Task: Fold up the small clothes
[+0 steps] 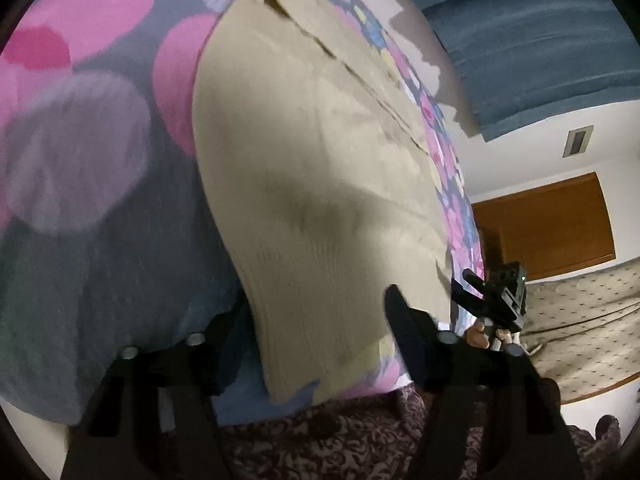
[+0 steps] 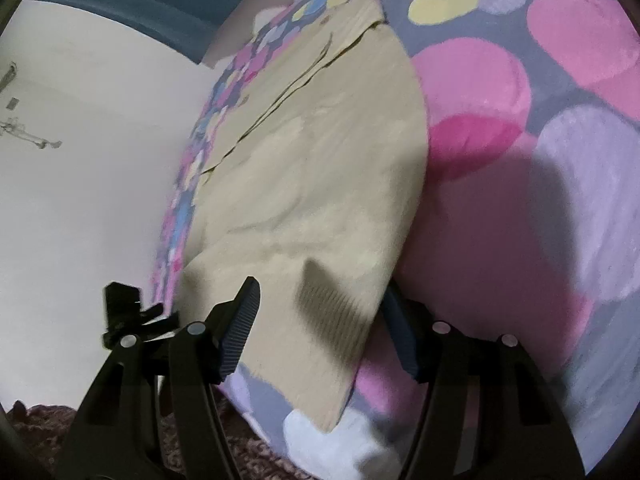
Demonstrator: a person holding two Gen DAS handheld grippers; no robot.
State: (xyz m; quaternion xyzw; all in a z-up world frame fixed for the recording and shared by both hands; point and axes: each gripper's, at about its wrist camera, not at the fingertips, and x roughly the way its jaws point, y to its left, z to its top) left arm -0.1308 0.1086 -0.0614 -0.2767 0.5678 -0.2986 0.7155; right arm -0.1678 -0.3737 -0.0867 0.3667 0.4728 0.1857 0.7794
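Nearest in both wrist views, a dark patterned carpet (image 1: 360,440) covers the floor below the edge of a bed. The bed carries a fleece blanket (image 1: 80,200), grey with large pink, lilac and yellow ovals.

The left tool (image 1: 320,320) sits at the near edge of the bed, jaws partly apart. The ribbed hem of a beige knitted garment (image 1: 304,184) lies between its fingers. The left finger is hidden behind the fabric, so whether the pads press the cloth cannot be told.

The right tool (image 2: 324,324) is also at the near edge, jaws partly apart. The same garment's (image 2: 320,168) ribbed hem lies between its ribbed fingers (image 2: 240,332). The left pad stands just beside the cloth and the right one is partly behind it; a grip cannot be confirmed.

The garment lies flat on the blanket, stretching away from the near edge toward the far side, with overlapping folded layers at its far end. In the left view, the right tool (image 1: 472,296) shows off to the right, with fingertips of the hand (image 1: 480,334) holding it.

Farther off stand a blue headboard (image 1: 540,60), a white wall (image 2: 80,160), a brown wooden door (image 1: 552,224) and a beige quilted mattress (image 1: 580,328).
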